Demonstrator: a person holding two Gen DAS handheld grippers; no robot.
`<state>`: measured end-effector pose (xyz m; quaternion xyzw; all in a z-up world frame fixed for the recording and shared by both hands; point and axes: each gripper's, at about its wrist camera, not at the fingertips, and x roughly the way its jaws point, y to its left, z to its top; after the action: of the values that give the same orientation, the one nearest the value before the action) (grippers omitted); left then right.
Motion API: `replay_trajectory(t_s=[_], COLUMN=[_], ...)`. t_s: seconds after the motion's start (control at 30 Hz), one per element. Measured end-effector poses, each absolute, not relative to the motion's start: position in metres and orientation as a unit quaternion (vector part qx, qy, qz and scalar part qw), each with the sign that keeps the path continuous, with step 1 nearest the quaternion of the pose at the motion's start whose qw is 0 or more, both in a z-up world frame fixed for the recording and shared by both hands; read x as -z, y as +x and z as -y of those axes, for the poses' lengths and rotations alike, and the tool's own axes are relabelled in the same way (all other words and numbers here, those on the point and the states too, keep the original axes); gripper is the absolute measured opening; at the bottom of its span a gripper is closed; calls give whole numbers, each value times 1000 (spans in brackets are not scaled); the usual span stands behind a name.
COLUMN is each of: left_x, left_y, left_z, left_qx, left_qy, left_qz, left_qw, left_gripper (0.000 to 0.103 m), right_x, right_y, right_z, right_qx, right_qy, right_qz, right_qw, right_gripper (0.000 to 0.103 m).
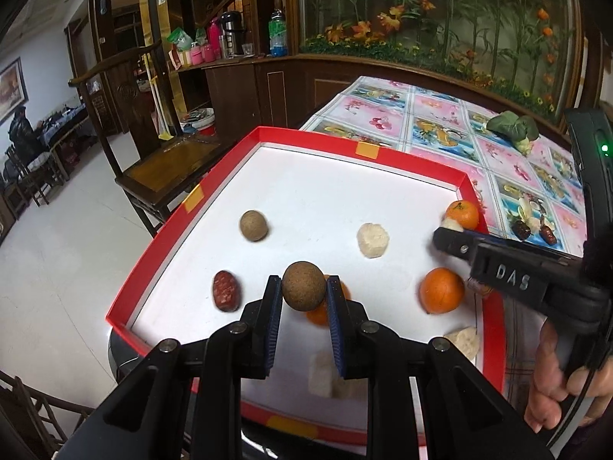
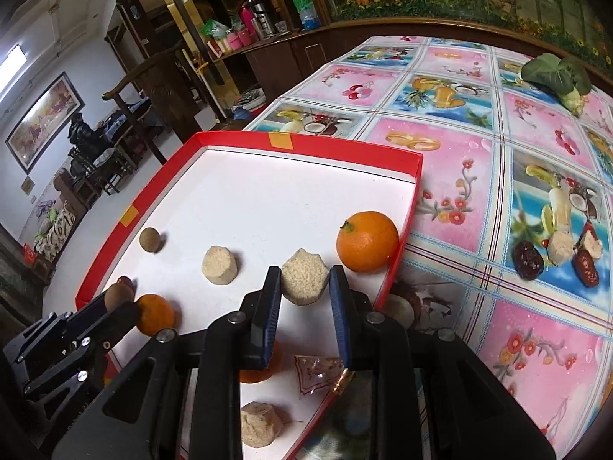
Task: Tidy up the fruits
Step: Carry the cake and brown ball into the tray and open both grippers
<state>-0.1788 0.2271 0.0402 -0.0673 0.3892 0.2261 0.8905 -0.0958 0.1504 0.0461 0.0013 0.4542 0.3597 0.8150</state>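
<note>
Brown, rough-skinned round fruit sits pinched across its middle in the left hand-held gripper above the red-rimmed white tray; light, firm. Right hand-held gripper clasps a pale crumbly sugarcane chunk by flat sides.

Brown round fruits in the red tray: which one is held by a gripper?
The brown round fruit clamped between the left gripper fingers; the other brown round fruit lies free on the red tray floor farther back.
</note>
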Motion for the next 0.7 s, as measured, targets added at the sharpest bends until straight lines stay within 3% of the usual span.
replay_trajectory(t_s=[0.43, 0.57, 0.63, 0.7], left_x=[-36, -37, -38, -39], left_y=[-160, -162, -162, -160], left_z=[-200, -196, -191, -187], left_qx=[-230, -230, -231, -229], left_qy=[-29, -28, -21, -15], left_qz=[-414, -415, -414, -412], left_qw=[880, 880, 880, 882], left_gripper=[24, 31, 37, 38], right_x=[-47, -55, -62, -68], right_y=[-105, -110, -114, -115], right_z=[-153, -149, -142, -134], right_qx=[-371, -386, -388, -387], right_qy=[-32, -35, -36, -33], right_qz=[-446, -434, -416, -401], right_qw=[814, 813, 821, 830], right_gripper=[28, 29, 32, 47])
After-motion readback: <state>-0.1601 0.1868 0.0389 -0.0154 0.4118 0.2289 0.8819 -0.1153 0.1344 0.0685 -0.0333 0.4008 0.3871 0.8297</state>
